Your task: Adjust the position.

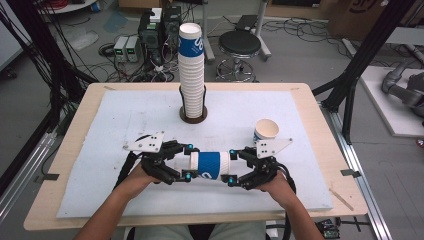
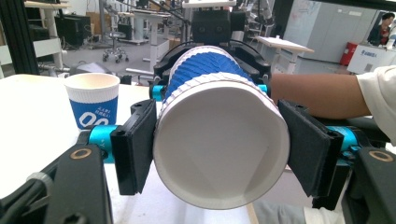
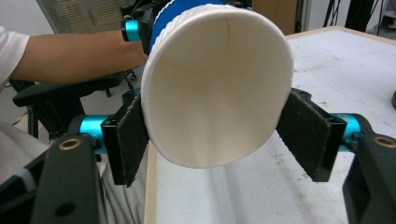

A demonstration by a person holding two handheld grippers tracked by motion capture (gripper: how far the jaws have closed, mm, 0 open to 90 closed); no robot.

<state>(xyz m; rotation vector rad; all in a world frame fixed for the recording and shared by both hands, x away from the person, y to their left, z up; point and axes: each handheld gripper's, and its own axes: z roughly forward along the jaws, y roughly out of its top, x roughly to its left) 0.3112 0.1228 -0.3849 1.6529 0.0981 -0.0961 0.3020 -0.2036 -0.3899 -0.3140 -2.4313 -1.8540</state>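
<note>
Paper cups point(image 1: 210, 165), nested and lying level, are being gripped at both ends: the left claw point(image 1: 186, 161) is clamping the base end, the right claw point(image 1: 232, 165) is closing on the rim end. Pulling apart is not yet done; one cup point(image 1: 265, 131) is standing free, the tall stack point(image 1: 192, 70) is waiting

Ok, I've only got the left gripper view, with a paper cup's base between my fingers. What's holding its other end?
Observer: The right gripper has its fingers on the paper cup at its open end.
Operator: Anything inside it?
Observer: No, the right gripper view looks straight in: bare white walls.
Operator: Any cups besides the standing cup?
Observer: A tall stack of cups in a round holder, far middle of the table.
</note>
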